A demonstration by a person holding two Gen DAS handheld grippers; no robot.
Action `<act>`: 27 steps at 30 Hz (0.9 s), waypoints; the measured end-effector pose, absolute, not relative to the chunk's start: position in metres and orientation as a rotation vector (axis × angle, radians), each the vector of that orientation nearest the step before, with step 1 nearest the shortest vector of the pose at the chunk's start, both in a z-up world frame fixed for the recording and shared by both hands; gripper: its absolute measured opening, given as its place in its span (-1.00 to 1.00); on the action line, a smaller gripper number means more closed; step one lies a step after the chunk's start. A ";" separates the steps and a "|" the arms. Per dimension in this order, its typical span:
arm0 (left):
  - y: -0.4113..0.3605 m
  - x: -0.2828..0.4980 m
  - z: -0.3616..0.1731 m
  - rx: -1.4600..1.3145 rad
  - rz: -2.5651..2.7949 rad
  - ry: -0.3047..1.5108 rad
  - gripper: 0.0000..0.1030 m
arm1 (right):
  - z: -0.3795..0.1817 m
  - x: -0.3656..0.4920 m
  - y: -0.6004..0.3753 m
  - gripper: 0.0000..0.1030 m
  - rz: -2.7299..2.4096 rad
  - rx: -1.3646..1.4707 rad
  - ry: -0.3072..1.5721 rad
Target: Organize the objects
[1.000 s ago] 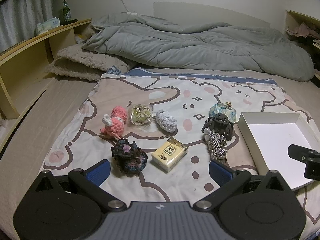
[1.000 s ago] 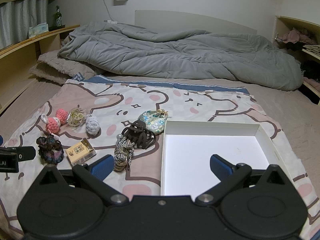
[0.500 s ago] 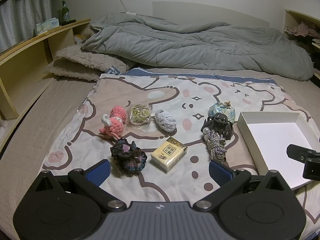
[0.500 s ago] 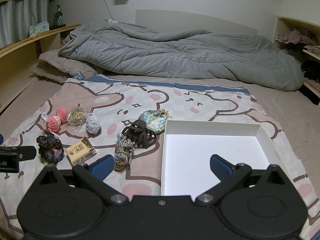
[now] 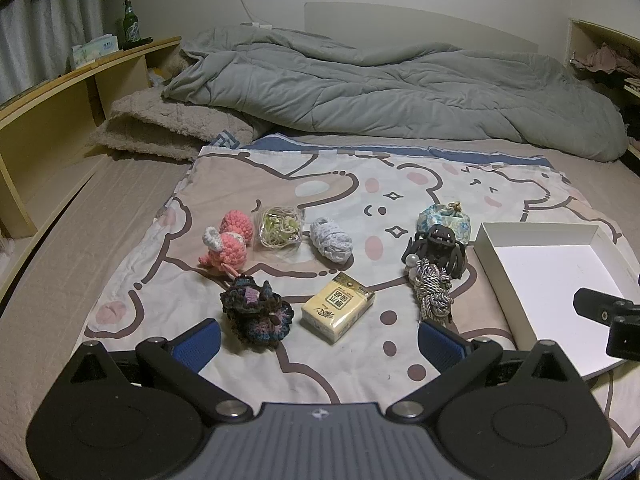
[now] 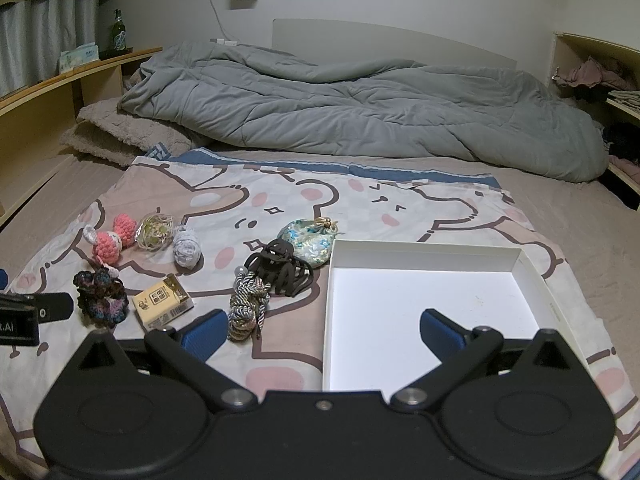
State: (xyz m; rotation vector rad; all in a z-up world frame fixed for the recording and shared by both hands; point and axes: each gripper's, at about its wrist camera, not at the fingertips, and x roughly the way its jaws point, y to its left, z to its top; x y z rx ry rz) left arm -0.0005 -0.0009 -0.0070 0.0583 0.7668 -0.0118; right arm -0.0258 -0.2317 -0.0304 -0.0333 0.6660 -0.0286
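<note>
Small items lie on a cartoon-print cloth (image 5: 400, 184): a pink crochet toy (image 5: 228, 242), a bag of rubber bands (image 5: 279, 226), a grey-white yarn roll (image 5: 331, 238), a dark crochet scrunchie (image 5: 256, 312), a yellow tissue pack (image 5: 338, 306), a black claw clip (image 5: 438, 246), a braided cord (image 5: 433, 292) and a blue floral pouch (image 5: 442, 218). An empty white box (image 6: 424, 304) sits to their right. My left gripper (image 5: 320, 342) hovers open before the scrunchie and tissue pack. My right gripper (image 6: 322, 330) is open over the box's near left edge.
A rumpled grey duvet (image 5: 400, 92) and a beige pillow (image 5: 160, 132) fill the far side of the bed. Wooden shelving (image 5: 60, 92) with a green bottle (image 5: 130, 26) runs along the left. Another shelf (image 6: 600, 72) with clothes stands at the right.
Both grippers have shifted only slightly, with the items appearing a touch nearer. Nothing was taken hold of or moved.
</note>
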 end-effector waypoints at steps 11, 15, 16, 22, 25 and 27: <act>-0.003 0.000 -0.008 0.059 -0.014 0.769 1.00 | -0.030 -0.026 -0.232 1.00 -0.029 -0.033 0.667; -0.002 0.000 -0.008 0.060 -0.017 0.769 1.00 | -0.030 -0.027 -0.232 1.00 -0.028 -0.033 0.668; -0.003 0.000 -0.008 0.060 -0.017 0.769 1.00 | -0.030 -0.026 -0.232 1.00 -0.028 -0.033 0.668; -0.002 0.000 -0.008 0.061 -0.019 0.770 1.00 | -0.030 -0.026 -0.232 1.00 -0.028 -0.033 0.668; -0.002 0.000 -0.008 0.060 -0.019 0.769 1.00 | -0.031 -0.027 -0.232 1.00 -0.028 -0.033 0.669; -0.002 0.000 -0.008 0.061 -0.021 0.769 1.00 | -0.031 -0.027 -0.232 1.00 -0.028 -0.033 0.670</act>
